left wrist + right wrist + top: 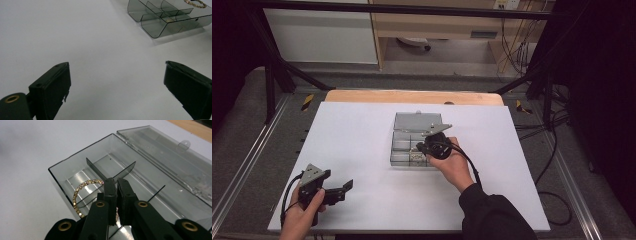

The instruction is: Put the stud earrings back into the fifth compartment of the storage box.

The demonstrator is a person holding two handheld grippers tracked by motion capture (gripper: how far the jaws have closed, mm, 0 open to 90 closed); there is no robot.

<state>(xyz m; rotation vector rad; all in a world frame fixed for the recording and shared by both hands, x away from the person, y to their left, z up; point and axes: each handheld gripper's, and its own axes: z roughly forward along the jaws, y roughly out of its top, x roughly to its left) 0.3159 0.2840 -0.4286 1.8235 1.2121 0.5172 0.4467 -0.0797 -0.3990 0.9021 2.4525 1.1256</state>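
Observation:
A smoky clear plastic compartment box [398, 150] lies mid-table with its lid [170, 160] folded open at the far side. My right gripper [116, 181] reaches down into the box [65, 170] over the near left compartment. Its jaws are pressed together on a gold beaded bracelet [82, 187], whose loop curves out to the left of the jaws. In the high view the right gripper [422, 146] sits over the box's near right part. My left gripper [344, 189] rests low at the table's near left, open with nothing between its jaws [116, 85], far from the box [160, 20].
White sheet [362, 150] covers the table, with a strip of bare wood [412, 96] along the far edge. Thin dividers [110, 168] split the box into several compartments. Metal frame rails and cables run around the table.

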